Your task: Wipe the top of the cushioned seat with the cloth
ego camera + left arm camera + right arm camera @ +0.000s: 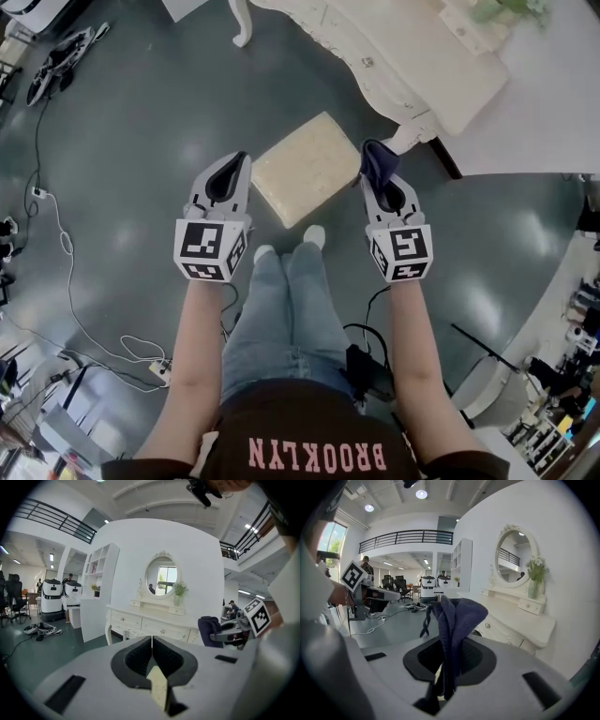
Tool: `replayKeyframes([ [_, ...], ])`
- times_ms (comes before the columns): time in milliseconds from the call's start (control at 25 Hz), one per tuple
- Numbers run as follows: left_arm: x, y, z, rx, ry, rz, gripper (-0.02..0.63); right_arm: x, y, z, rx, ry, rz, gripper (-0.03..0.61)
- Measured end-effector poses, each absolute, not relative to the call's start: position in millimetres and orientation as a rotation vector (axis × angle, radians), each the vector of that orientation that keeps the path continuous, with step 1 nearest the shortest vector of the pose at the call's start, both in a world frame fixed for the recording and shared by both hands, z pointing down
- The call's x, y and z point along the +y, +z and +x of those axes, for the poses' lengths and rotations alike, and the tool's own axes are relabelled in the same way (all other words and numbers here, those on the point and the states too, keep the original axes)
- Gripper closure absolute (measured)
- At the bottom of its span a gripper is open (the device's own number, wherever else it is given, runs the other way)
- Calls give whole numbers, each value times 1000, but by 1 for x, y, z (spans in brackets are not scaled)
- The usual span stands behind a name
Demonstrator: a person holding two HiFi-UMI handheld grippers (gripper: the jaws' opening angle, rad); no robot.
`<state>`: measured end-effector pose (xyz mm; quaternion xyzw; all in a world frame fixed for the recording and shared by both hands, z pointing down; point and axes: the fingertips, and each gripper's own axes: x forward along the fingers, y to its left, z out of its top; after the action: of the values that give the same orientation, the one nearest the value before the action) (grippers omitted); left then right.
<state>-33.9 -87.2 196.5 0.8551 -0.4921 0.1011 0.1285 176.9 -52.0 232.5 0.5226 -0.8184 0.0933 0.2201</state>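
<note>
The dark blue cloth [457, 616] is clamped upright in the right tongs [380, 178], held above the right edge of the cushioned seat [307, 169], seemingly so that wiping can begin, while the left tongs [234, 171] are held closed on nothing to the seat's left.

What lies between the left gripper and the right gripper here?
The cushioned seat, on the floor, in the head view: it shows between the shut left gripper and the right gripper clamping the cloth.

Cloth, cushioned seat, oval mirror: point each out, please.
cloth [458, 612], right gripper view, bunched upper fold.
cushioned seat [305, 169], head view, centre of top.
oval mirror [161, 577], left gripper view, centre of glass.
</note>
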Motion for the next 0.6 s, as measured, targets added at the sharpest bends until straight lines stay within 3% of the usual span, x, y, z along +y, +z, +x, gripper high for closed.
replayKeyframes([
  [600, -135, 306, 10, -1499, 319, 2382, 607, -121, 363, 219, -2268, 283, 1315, 540],
])
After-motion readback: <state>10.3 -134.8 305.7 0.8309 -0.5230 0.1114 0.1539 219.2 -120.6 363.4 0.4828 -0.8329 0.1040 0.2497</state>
